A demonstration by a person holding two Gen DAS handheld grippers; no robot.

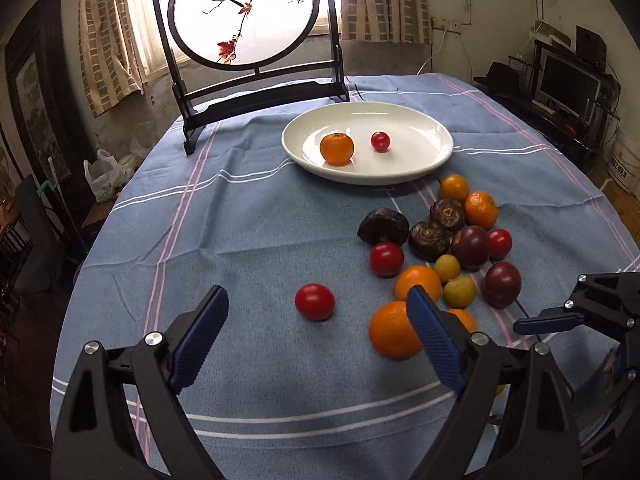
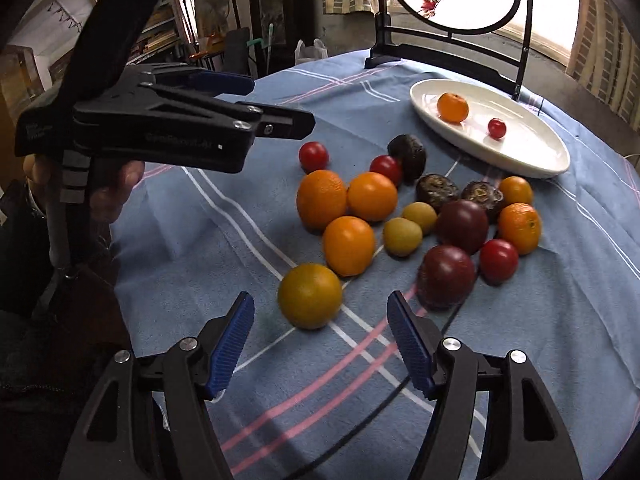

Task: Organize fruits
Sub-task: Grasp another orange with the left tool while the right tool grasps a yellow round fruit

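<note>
A white plate (image 1: 424,160) holds one orange (image 1: 337,148) and one small red tomato (image 1: 380,141); it also shows in the right wrist view (image 2: 532,160). A pile of oranges, tomatoes, dark plums, yellow-green fruits and brown water chestnuts (image 1: 448,240) lies on the blue cloth. My left gripper (image 1: 318,300) is open and empty, with a lone red tomato (image 1: 315,301) between its fingers' line of sight. My right gripper (image 2: 320,312) is open and empty, just before a yellow-orange fruit (image 2: 310,295).
A round painted screen on a black stand (image 1: 244,16) stands at the table's back, behind the plate. The left gripper's body (image 2: 168,128) hangs over the table's left side in the right wrist view. A black cable (image 2: 400,396) crosses the cloth.
</note>
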